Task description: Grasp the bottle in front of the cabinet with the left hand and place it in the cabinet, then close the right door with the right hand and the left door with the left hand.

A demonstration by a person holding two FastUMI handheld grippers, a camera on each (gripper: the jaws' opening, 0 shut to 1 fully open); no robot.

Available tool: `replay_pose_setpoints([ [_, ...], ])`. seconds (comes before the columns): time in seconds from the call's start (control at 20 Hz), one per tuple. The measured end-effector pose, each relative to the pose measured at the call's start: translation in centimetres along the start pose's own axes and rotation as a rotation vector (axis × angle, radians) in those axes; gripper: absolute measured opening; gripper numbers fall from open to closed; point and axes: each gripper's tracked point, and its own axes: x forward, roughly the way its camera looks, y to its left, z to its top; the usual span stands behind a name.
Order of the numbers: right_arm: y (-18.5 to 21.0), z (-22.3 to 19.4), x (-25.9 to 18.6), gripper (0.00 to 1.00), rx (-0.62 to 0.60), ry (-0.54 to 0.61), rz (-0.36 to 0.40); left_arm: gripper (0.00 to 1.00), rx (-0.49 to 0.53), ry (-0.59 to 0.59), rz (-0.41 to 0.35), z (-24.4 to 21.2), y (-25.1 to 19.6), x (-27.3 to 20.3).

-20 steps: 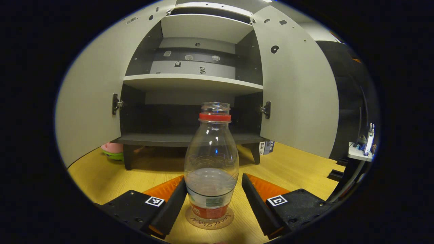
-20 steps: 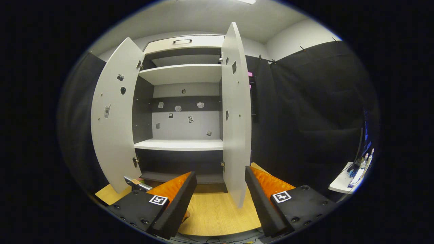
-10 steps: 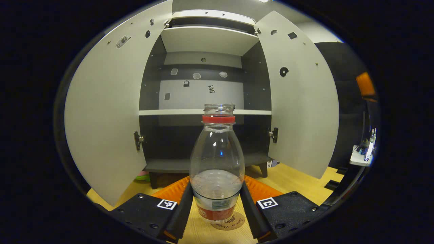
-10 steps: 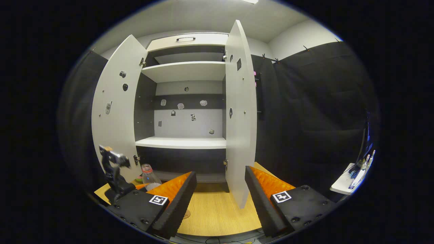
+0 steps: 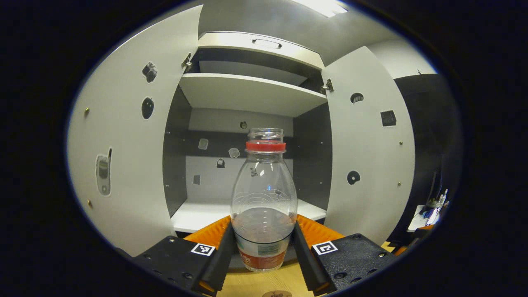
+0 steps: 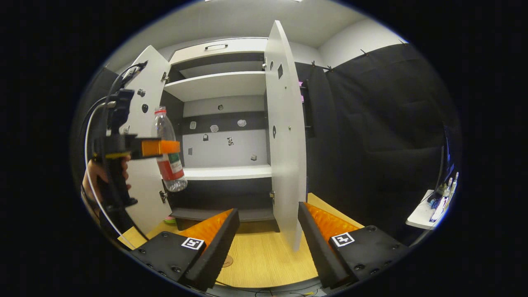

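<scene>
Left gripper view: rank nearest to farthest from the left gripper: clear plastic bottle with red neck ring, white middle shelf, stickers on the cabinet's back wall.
1. The clear plastic bottle with red neck ring: clamped between the left gripper fingers, dead centre.
2. The white middle shelf: just beyond the bottle, low in the open cabinet.
3. The stickers on the cabinet's back wall: behind the bottle, above that shelf.

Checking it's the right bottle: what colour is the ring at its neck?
Red; the bottle shows best in the left gripper view.

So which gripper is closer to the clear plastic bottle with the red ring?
Left. The left gripper has its jaws clamped on the clear plastic bottle with the red ring. The right gripper hangs apart, by the right door.
</scene>
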Motion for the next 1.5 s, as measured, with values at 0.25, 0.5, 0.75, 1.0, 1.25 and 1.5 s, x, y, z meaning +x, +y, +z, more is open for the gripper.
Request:
replay_pose_setpoints([
  [0.25, -3.9, 0.9, -1.0, 0.96, -0.013, -0.041, -0.088, 0.72, -0.064, 0.044, -0.002, 2.5, 1.0, 10.2],
  [0.5, -7.4, 0.2, -2.1, 0.96, -0.004, -0.036, -0.166, 0.72, 0.012, 0.147, 0.064, 0.2, 2.0, 19.1],
  [0.75, -10.7, -1.2, -3.2, 0.96, -0.008, -0.002, -0.248, 0.72, -0.03, 0.237, 0.097, -4.1, 2.7, 22.5],
  [1.0, -12.1, -2.2, -3.0, 0.96, -0.001, 0.03, -0.285, 0.73, -0.023, 0.258, 0.103, -5.3, 3.0, 23.3],
  [1.25, -11.9, -1.3, -2.3, 0.96, -0.002, 0.011, -0.263, 0.78, -0.03, 0.241, 0.114, -5.9, 3.6, 23.7],
  [1.5, -11.5, -1.9, -2.1, 0.96, -0.001, 0.022, -0.252, 0.96, -0.007, 0.178, 0.113, -4.0, 4.1, 23.4],
])
